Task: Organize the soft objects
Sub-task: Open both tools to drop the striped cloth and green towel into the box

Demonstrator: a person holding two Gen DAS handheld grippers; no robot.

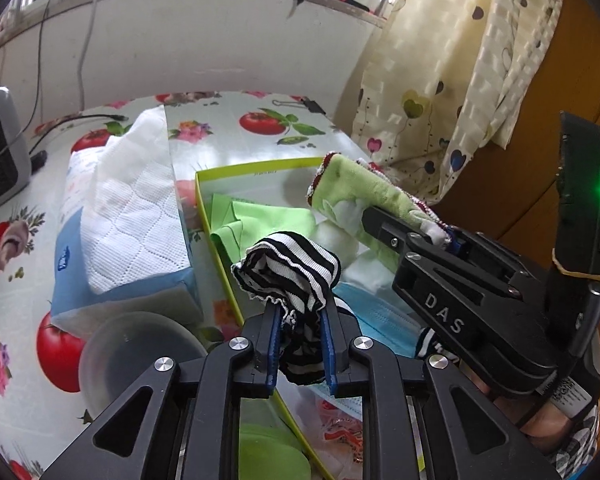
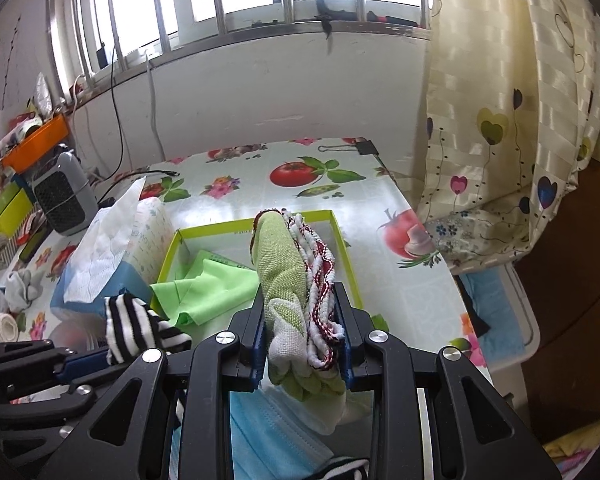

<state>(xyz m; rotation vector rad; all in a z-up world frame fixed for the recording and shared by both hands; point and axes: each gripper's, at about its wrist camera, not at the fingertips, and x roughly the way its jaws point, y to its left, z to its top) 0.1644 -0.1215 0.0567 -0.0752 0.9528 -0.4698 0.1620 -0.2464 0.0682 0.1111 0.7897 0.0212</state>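
Striped sock [image 1: 288, 268] clamped in left jaws, green towel [image 2: 284, 276] in right; both above half-filled box [image 2: 256, 222], unplaced.

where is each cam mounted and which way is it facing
Left wrist: on the left hand-held gripper, looking down past the striped sock it grips into the green-rimmed box; right hand-held gripper in view.
Right wrist: on the right hand-held gripper, gripping the green towel.
Both: box, tissue pack, window wall.

both wrist views close above the shared green tray [image 1: 260, 166], angled down
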